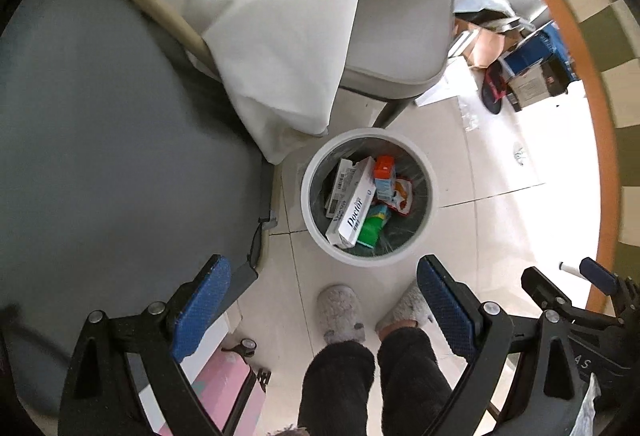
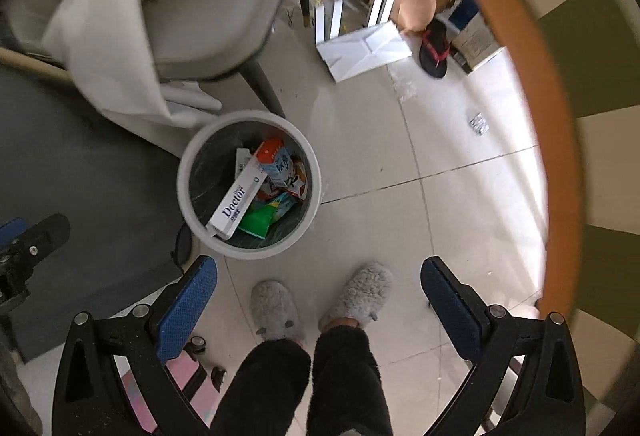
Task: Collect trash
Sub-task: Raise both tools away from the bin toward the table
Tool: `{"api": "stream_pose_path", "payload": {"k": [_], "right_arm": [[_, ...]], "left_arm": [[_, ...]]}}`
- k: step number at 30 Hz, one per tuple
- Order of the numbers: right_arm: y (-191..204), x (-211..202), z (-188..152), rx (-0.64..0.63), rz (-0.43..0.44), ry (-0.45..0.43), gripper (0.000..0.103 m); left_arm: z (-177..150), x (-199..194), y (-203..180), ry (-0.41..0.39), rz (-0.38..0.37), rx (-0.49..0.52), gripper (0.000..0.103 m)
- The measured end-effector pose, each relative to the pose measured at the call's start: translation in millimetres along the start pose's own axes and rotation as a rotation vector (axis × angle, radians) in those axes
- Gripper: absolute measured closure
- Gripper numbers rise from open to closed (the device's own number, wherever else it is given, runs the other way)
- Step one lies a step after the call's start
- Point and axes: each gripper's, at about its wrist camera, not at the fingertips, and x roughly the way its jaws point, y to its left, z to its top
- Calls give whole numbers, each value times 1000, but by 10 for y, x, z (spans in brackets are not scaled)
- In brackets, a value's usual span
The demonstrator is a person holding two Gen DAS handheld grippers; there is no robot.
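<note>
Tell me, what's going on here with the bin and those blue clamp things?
A person in grey slippers stands over a white bin on the tiled floor, holding a gripper in each hand. The left gripper and right gripper are both open and empty. The bin already holds trash: a white "Doctor" box, a carton and wrappers.

Pale tiled floor [image 2: 400, 236], grey chair [image 2: 208, 27]

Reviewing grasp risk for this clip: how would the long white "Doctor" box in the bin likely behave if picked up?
The Doctor box is probably light, thin cardboard that jaws could crush. It leans on the bin wall, so it may slide when nudged. Its flat faces should not roll.
</note>
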Motion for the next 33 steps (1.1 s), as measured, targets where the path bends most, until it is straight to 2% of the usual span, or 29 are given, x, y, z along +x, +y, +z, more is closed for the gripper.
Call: {"api": "stream_pose_path", "payload": {"k": [14, 19, 23, 28, 33], "right_arm": [[17, -2006, -454, -19, 58, -89, 0], [-6, -2585, -691, -25, 70, -124, 0], [-105, -2936, -828, -8, 93, -156, 0], [-326, -3185, -830, 43, 153, -190, 0], [-830, -3348, -648, 124, 196, -218, 0]], "left_arm": [[-561, -1833, 12, -99, 5, 61, 7], [-760, -2300, -16, -140, -4, 88, 7], [-848, -2588, -28, -166, -5, 87, 7], [-843, -2878, -172, -208, 21, 87, 7], [-657, -3097, -652, -268, 48, 127, 7]]}}
